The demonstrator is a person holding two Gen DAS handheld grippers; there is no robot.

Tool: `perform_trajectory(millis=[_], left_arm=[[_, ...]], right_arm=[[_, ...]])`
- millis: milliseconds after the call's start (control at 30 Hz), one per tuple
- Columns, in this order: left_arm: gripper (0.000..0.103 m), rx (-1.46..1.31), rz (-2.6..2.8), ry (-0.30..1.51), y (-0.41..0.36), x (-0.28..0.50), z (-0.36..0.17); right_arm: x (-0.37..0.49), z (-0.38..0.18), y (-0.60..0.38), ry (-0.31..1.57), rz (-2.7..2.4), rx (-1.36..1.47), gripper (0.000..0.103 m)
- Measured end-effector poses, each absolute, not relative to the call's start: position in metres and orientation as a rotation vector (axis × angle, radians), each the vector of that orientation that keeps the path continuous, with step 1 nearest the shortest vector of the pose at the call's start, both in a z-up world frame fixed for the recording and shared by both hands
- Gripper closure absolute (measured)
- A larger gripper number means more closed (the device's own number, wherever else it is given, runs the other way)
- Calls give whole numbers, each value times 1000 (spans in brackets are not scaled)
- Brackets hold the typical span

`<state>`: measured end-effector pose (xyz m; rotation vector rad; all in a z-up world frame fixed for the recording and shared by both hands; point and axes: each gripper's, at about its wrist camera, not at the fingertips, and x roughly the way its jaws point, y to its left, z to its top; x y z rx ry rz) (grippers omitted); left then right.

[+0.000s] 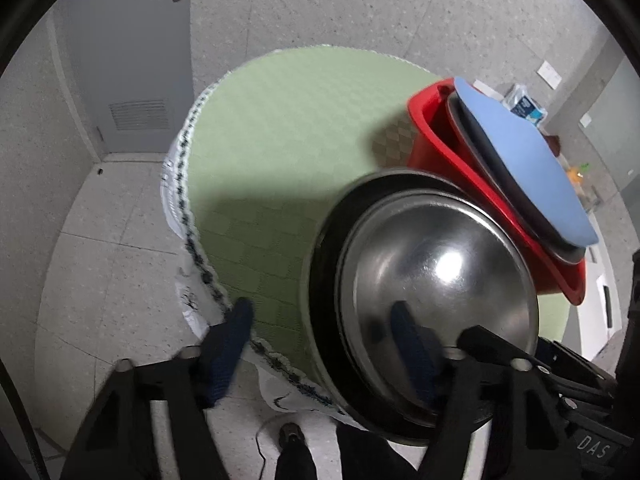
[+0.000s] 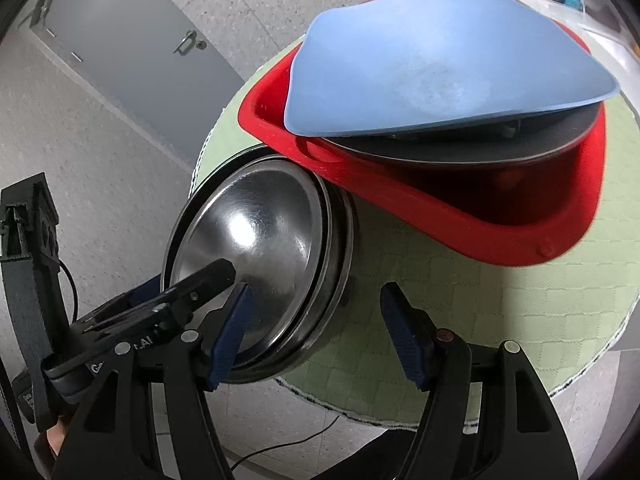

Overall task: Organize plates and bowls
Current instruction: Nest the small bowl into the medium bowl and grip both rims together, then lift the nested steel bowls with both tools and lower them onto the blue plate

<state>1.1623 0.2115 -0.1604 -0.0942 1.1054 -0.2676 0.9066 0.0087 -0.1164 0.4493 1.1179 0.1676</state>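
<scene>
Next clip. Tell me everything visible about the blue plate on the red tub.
The blue plate is matte, plastic-looking, with rounded corners and a slightly raised rim; a pale scuffed patch marks its middle. It lies tilted on top of a dark plate, both resting in the red tub and overhanging its rim. Neither claw touches it.
</scene>
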Motion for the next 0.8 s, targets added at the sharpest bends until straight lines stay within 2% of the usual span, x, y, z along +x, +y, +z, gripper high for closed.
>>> perform_trajectory(millis=[67,100,433,800], left_arm=[[62,-115,-296,1096,209,1162,-160],[66,-116,-305,1095,208,1162,-159],[66,-116,-254,1075,217,1154,-154],[66,-161,-183,975,252,1129,-109]], right_arm=[[910,-118,10,1117,196,465,44],[909,-117,9,1117,200,465,45],[916,-115,20,1121,235,470,45],[922,-83,52,1068,326,415,45]])
